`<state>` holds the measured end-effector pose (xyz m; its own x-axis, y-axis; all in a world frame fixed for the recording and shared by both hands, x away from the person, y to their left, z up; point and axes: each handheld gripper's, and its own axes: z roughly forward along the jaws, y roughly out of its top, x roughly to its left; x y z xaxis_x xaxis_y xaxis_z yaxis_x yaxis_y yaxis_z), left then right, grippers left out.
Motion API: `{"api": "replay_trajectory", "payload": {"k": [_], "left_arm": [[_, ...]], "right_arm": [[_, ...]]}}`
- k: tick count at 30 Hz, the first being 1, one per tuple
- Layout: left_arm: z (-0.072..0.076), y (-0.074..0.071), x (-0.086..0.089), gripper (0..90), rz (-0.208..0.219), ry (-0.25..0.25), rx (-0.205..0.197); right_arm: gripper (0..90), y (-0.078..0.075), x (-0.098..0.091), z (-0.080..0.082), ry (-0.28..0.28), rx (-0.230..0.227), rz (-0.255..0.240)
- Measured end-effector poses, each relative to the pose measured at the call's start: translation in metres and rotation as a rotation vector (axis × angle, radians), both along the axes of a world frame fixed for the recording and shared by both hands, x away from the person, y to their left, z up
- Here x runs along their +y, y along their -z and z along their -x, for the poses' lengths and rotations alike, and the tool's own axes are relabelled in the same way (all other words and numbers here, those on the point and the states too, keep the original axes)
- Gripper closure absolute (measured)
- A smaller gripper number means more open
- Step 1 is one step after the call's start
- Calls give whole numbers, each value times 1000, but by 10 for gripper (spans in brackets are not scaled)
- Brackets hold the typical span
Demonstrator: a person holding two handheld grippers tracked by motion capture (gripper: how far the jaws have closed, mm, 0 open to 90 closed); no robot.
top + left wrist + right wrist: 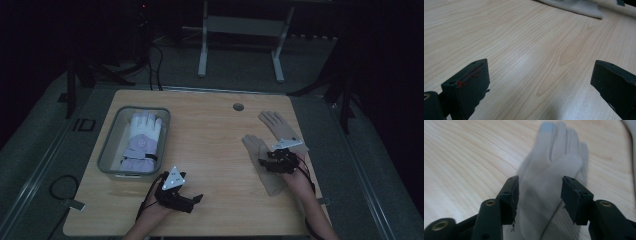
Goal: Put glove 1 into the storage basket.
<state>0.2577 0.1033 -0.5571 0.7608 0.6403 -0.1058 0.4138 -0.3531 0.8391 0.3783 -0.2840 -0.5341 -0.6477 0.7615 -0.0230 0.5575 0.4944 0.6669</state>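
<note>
High view: wooden table [210,150], dark room | left gripper [539,82] jaws released | right gripper [537,195] jaws straddle beige glove [554,170], unclenched

We see a beige glove [549,185] lying flat on the wooden table, fingers pointing away, beside its twin [278,125].

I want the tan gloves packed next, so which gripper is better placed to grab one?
Right. The right gripper is over the nearer tan glove, jaws straddling it. The left gripper stands open above bare table.
</note>
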Motion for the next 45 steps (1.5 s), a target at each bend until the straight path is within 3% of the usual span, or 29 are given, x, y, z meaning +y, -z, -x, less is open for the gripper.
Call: {"api": "replay_trajectory", "payload": {"k": [2,5,6,7,8,11,12,14,16,20,21,28,33,34,38,40,45], "left_arm": [[0,1,1,24,1,1,1],[0,1,1,24,1,0,-2],[0,1,1,24,0,0,-2],[0,1,1,24,0,0,-2],[0,1,0,24,0,1,-4],[1,1,0,24,-1,0,-6],[1,1,-1,24,-2,-1,-6],[2,0,-1,24,-1,-2,-11],[2,-2,-1,24,3,-6,-17],[3,-4,0,24,5,-10,-21],[4,-5,0,24,-1,-14,-27],[5,-8,2,24,3,-19,-37],[5,-6,1,24,4,-22,-44],[5,-5,1,24,4,-20,-47],[4,-2,0,24,1,-20,-45],[4,-1,0,24,-8,-21,-54],[3,0,2,24,0,-22,-52]], "right_arm": [[453,10,1,-2,14,21,27],[495,12,1,-1,18,9,17],[579,13,3,1,26,5,3],[579,13,3,1,26,5,3],[694,13,6,5,28,-6,-2],[753,14,10,7,41,-15,0],[784,13,15,10,79,-13,0],[796,10,20,12,102,-14,-5],[801,4,27,16,134,-12,-51],[803,-4,35,20,155,-21,-82],[804,-17,50,22,174,-37,-110],[802,-42,84,21,260,-85,-130],[802,-47,104,20,304,-119,-113],[801,-44,113,20,317,-119,-109],[802,-35,123,16,330,-90,-122],[801,-15,140,10,332,-53,-105],[754,2,153,7,320,-19,-86]]}}
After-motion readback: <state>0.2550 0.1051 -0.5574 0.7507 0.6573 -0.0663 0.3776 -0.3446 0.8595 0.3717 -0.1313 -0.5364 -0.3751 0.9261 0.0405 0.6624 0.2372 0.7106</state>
